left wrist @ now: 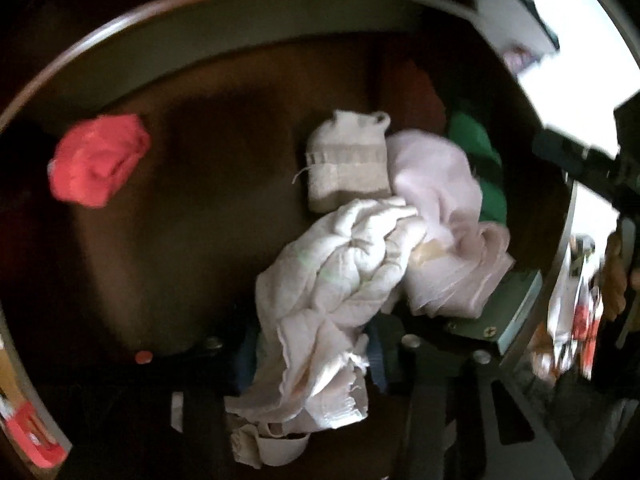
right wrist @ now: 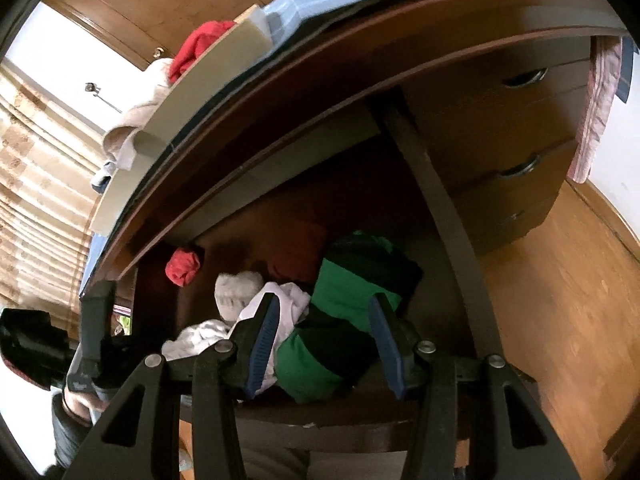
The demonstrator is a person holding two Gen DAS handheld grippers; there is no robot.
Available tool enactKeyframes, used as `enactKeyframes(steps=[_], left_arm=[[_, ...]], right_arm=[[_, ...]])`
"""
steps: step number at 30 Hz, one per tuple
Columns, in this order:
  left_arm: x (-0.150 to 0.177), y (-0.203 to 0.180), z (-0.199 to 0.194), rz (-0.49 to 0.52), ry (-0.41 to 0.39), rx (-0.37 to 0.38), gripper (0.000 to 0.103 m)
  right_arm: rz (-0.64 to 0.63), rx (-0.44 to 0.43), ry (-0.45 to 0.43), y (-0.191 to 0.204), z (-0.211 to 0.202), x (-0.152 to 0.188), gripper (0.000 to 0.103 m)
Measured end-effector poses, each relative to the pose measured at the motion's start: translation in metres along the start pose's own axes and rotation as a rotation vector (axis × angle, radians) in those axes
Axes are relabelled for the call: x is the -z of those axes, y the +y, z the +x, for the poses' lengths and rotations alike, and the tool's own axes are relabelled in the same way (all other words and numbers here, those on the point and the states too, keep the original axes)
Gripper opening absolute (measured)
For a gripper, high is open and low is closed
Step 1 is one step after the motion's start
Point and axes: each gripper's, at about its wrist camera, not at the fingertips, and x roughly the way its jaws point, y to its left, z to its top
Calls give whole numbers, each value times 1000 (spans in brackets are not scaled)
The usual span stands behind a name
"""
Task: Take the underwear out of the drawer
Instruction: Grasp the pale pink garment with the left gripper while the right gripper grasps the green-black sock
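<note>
The open wooden drawer (left wrist: pixel 224 148) holds clothes. In the left wrist view my left gripper (left wrist: pixel 316 356) is shut on a cream-white piece of underwear (left wrist: pixel 340 264), which bunches between the blue pads and hangs over them. Beside it lie a folded white-grey sock (left wrist: pixel 348 164), a pale pink garment (left wrist: pixel 440 208), a green garment (left wrist: pixel 480 160) and a red bundle (left wrist: pixel 98 160). In the right wrist view my right gripper (right wrist: pixel 324 340) is open over the drawer's front, its fingers either side of the green and black garment (right wrist: pixel 344 300). The white underwear (right wrist: pixel 200 336) and the left gripper (right wrist: pixel 96 320) show at left.
A red bundle (right wrist: pixel 184 266) lies at the drawer's back. The desktop (right wrist: pixel 320 92) overhangs the drawer and carries a board (right wrist: pixel 192 112) with red and beige clothes. Closed drawers with handles (right wrist: pixel 520 168) stand to the right, above wooden floor (right wrist: pixel 560 300).
</note>
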Motion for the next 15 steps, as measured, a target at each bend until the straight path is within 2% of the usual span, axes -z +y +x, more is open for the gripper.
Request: enactKeyframes(steps=[5, 9, 12, 15], left_arm=[[20, 13, -25, -143, -165, 36, 44], [33, 17, -47, -211, -299, -25, 44], [39, 25, -65, -270, -388, -29, 44], [27, 32, -78, -296, -457, -41, 44]], right_arm=[[-11, 12, 51, 9, 12, 0, 50], [-20, 19, 105, 18, 24, 2, 50], [12, 43, 135, 19, 30, 0, 50], [33, 56, 173, 21, 34, -3, 50]])
